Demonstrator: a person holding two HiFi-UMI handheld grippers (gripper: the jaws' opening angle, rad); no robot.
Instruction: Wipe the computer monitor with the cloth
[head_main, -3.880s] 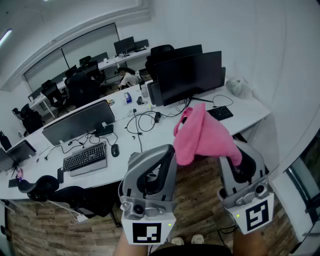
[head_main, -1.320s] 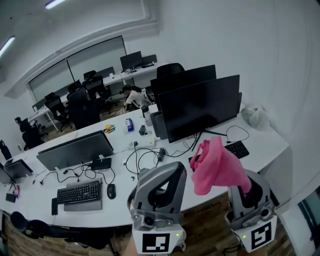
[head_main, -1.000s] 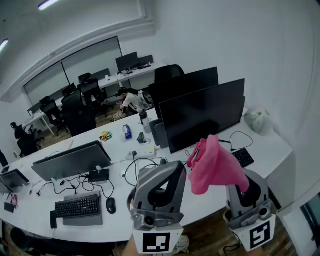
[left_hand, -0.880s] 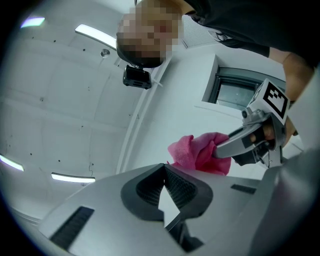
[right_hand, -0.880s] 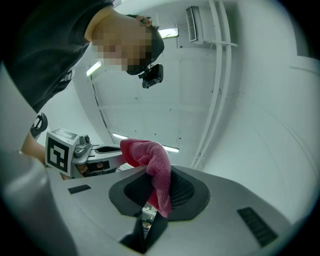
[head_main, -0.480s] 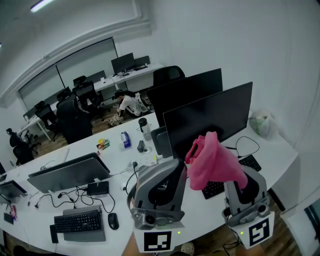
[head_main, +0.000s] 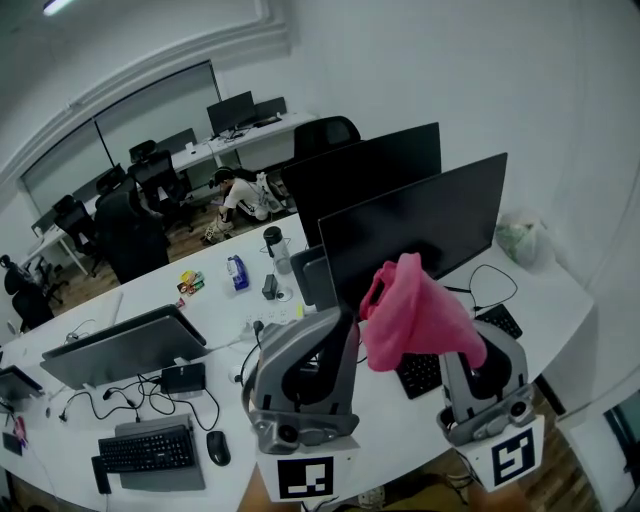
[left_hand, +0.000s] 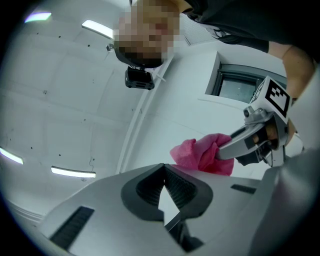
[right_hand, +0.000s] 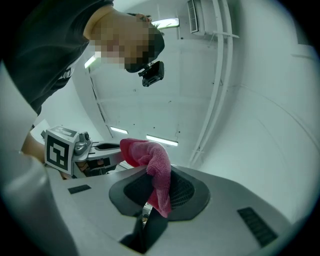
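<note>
While our right gripper (right_hand: 156, 191) keeps its jaws clamped on the pink cloth (head_main: 415, 315), our left gripper (left_hand: 164, 174) has its jaws pressed together, empty; both have come closer than a second ago to the right end of the desk (head_main: 548, 298); in the head view the cloth now overlaps the lower edge of the front monitor (head_main: 430, 225).

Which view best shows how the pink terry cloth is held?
The right gripper view: the pink terry cloth is pinched between the right gripper's closed jaws. The head view shows it bunched above that gripper, in front of the black computer monitor. The left gripper view shows only a crumpled end.
</note>
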